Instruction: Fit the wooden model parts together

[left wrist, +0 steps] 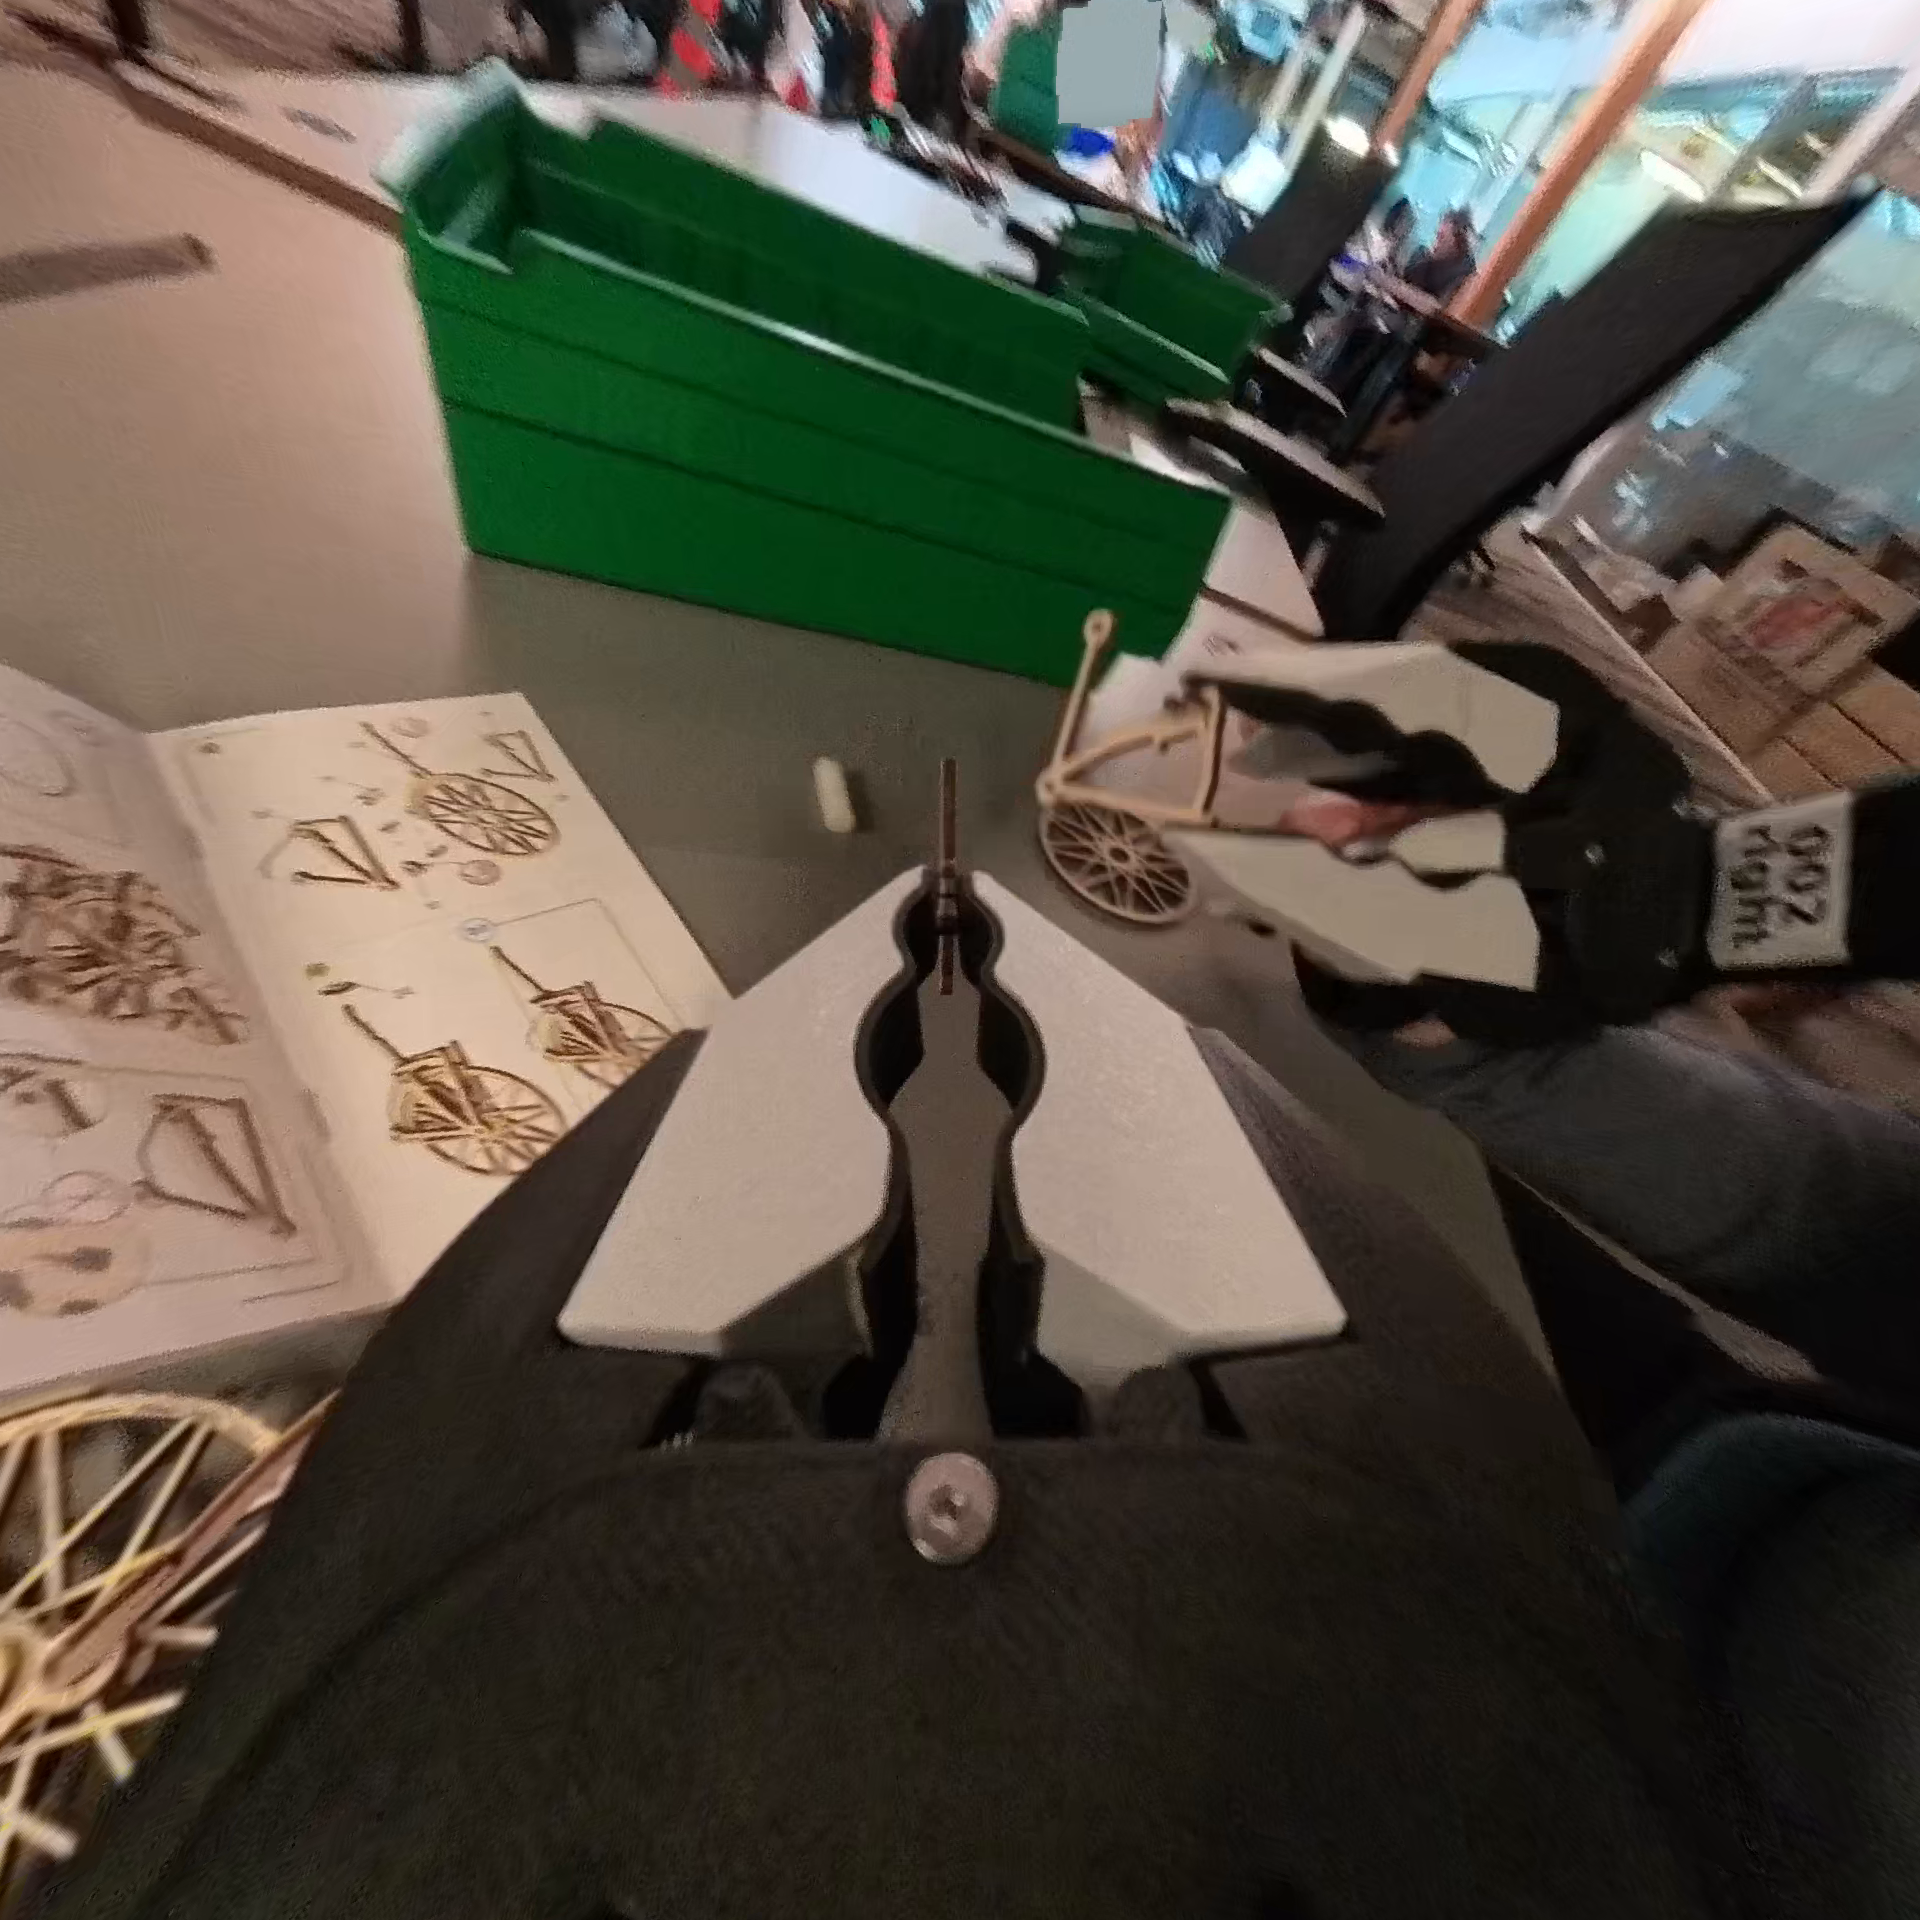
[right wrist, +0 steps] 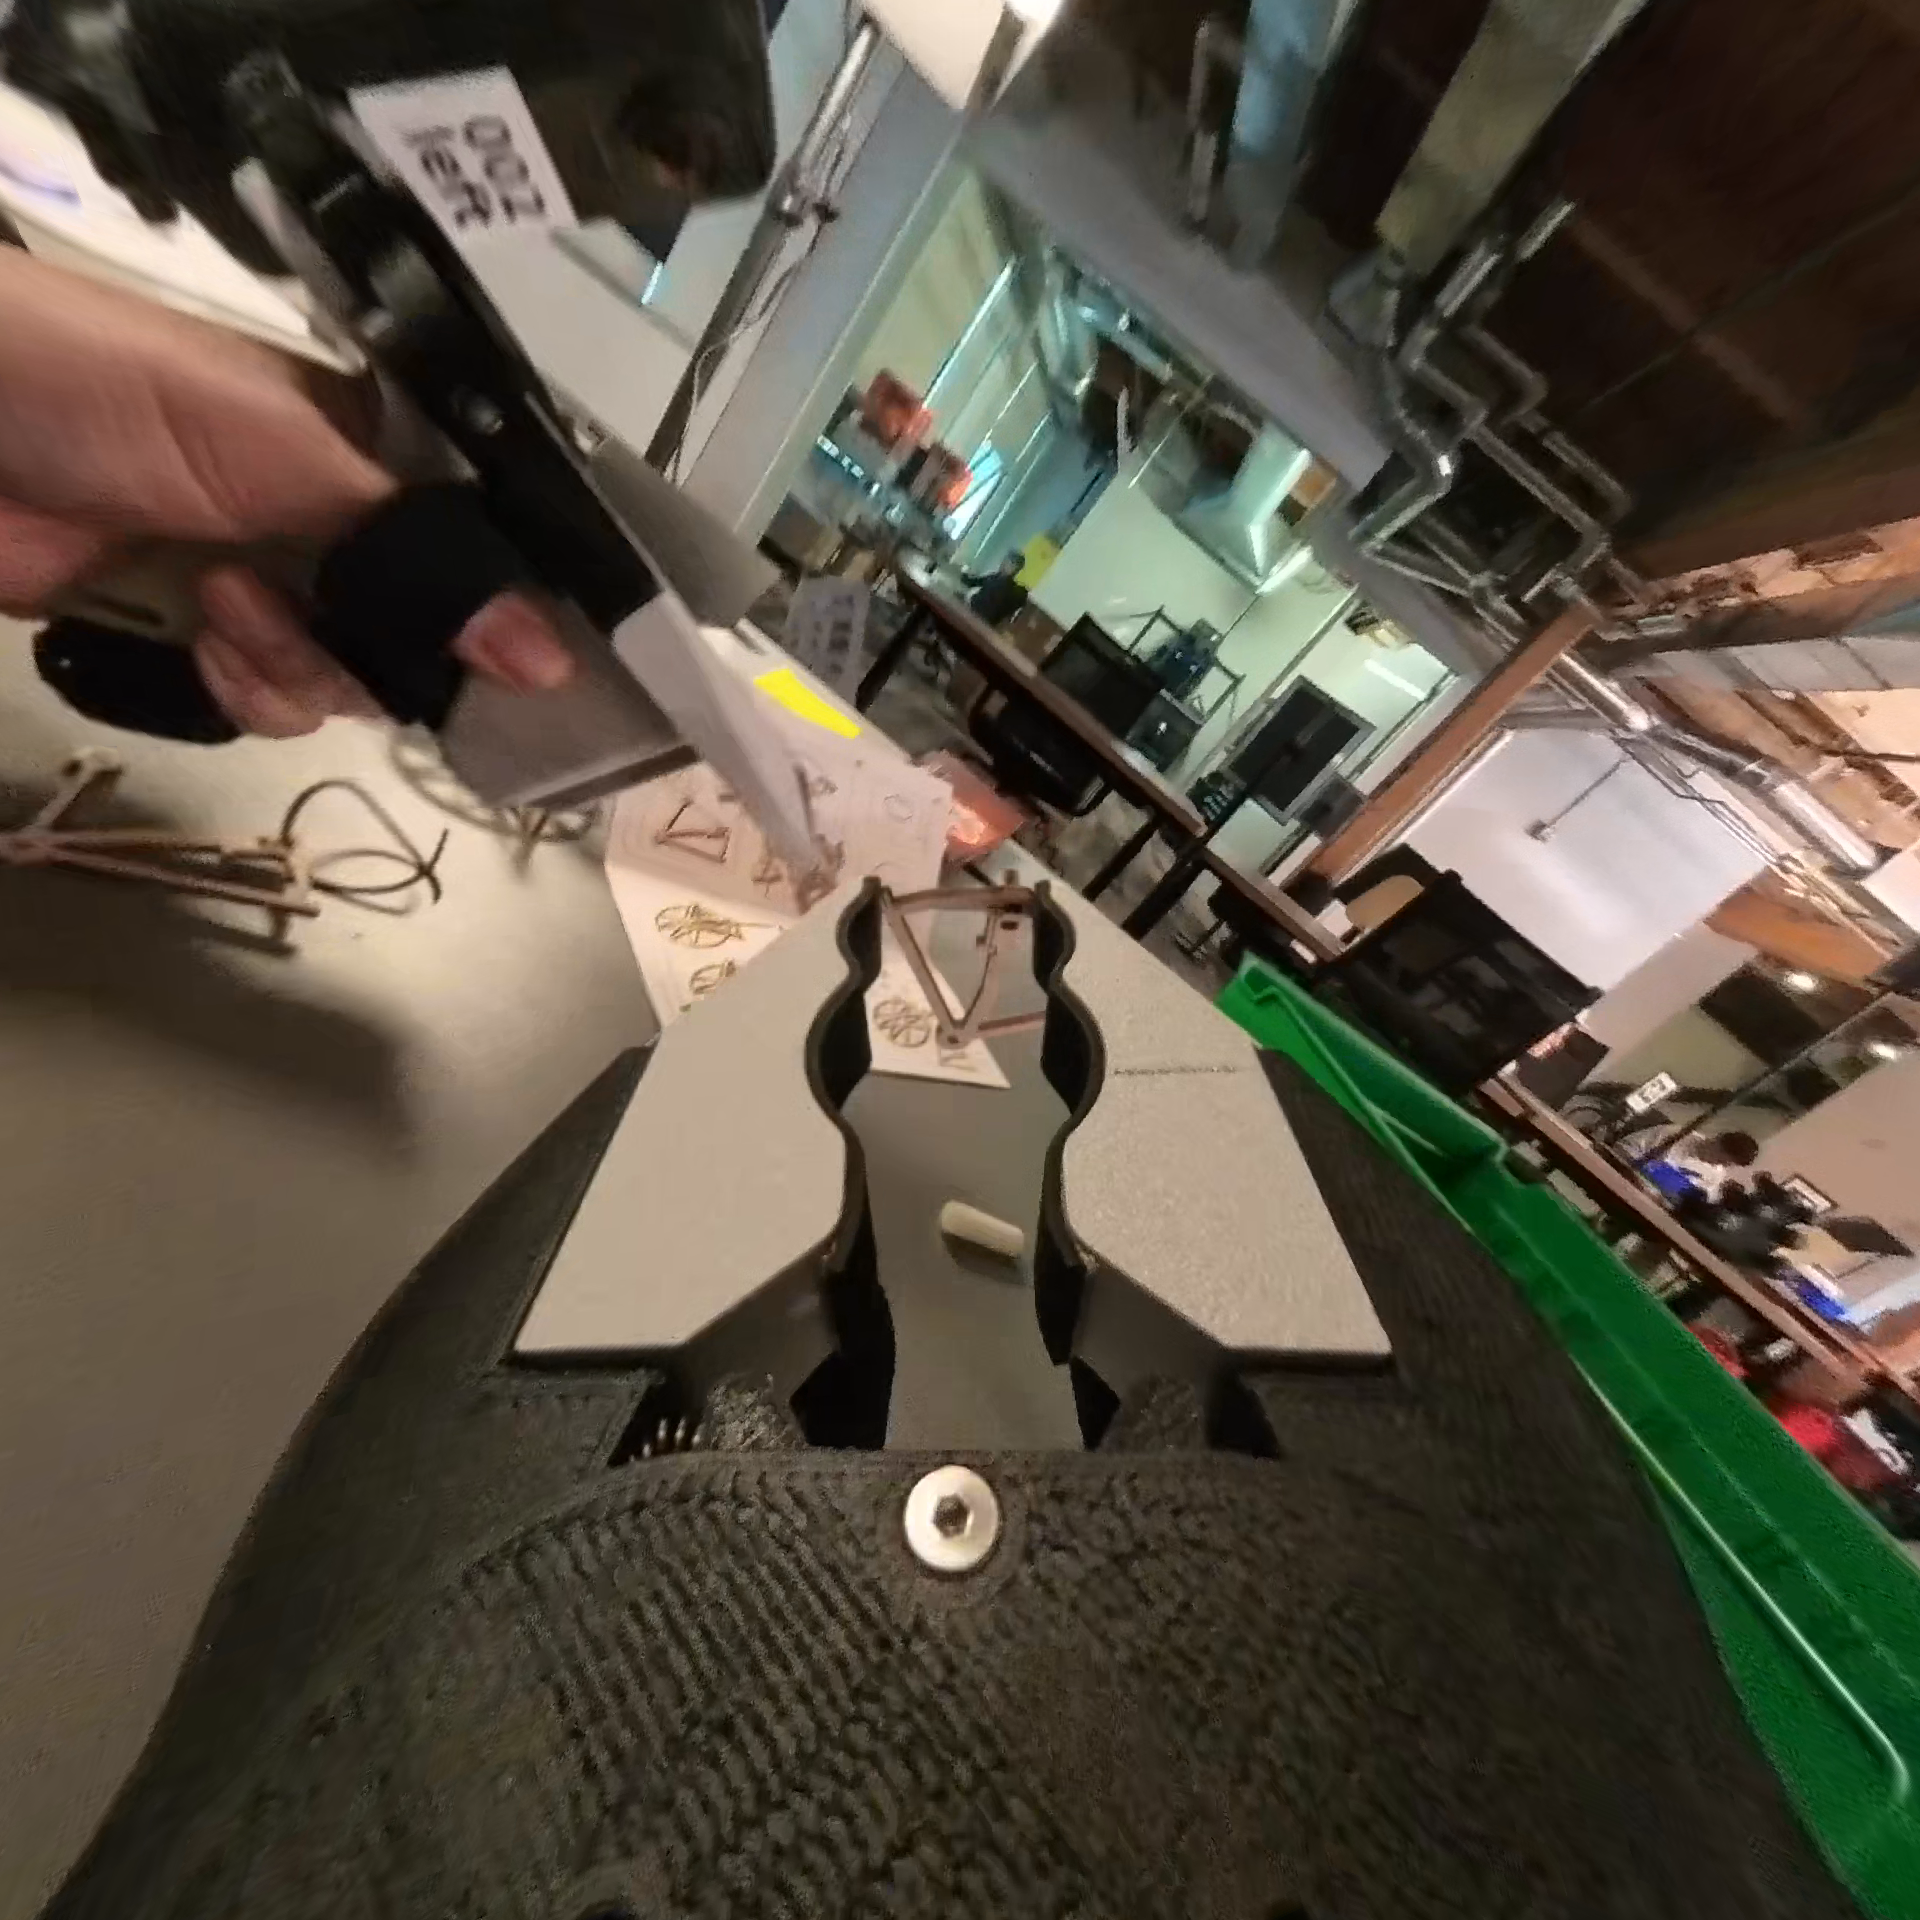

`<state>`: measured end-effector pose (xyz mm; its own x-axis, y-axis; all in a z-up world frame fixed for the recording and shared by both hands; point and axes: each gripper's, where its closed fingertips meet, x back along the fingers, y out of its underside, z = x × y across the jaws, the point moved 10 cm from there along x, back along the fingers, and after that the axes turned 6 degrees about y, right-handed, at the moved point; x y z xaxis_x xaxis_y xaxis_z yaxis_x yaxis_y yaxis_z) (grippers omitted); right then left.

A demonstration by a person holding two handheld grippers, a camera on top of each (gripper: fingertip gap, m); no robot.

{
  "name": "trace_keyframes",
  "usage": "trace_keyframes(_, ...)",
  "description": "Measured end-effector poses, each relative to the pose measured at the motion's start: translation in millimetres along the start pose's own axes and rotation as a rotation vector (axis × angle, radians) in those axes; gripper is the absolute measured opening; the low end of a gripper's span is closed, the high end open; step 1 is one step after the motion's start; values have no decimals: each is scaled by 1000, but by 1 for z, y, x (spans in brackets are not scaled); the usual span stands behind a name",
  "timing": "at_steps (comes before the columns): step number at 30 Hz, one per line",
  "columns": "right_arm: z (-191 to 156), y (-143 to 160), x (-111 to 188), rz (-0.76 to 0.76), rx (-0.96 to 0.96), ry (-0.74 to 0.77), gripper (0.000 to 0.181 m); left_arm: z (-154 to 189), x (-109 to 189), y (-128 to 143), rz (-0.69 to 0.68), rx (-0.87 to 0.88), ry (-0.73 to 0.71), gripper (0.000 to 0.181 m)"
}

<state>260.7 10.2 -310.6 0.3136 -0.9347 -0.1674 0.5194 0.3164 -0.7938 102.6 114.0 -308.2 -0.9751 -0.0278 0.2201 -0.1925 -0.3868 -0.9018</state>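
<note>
Two grippers are up over the grey worktop (left wrist: 644,665). Your left gripper (left wrist: 948,894) has its jaws pinched on a thin wooden strip (left wrist: 948,821), seen edge-on and sticking out past the tips. Your right gripper (right wrist: 956,914) has its jaws narrowed onto the wooden bike frame (right wrist: 961,977), a triangle of slats gripped across the tips. From the left wrist view you see that frame (left wrist: 1127,764) off to the right, one spoked wheel (left wrist: 1117,862) fitted at its lower end, the whole thing held above the worktop. A small pale peg (left wrist: 834,795) lies on the worktop between your two grippers. The open instruction booklet (left wrist: 343,935) sits to your left, flat, pages showing bike drawings. Another spoked wooden assembly (left wrist: 94,1558) lies at the near-left corner. A stack of green bins (left wrist: 790,436) stands beyond the booklet. In the right wrist view, your hand (right wrist: 177,488) wraps the left gripper's handle, its tips just beside the frame.
</note>
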Motion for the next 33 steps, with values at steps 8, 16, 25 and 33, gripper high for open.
trace_keyframes(8,14,0,14,76,6,46,27,3,-9,-23,-168,5,219,1)
trace_keyframes(16,34,7,28,73,-42,173,27,5,-16,-24,-233,-280,331,1)
trace_keyframes(25,42,11,28,62,-92,227,27,-16,-54,-17,-717,359,527,2)
trace_keyframes(33,40,13,25,22,-73,218,27,-12,-66,-1,-1061,399,595,2)
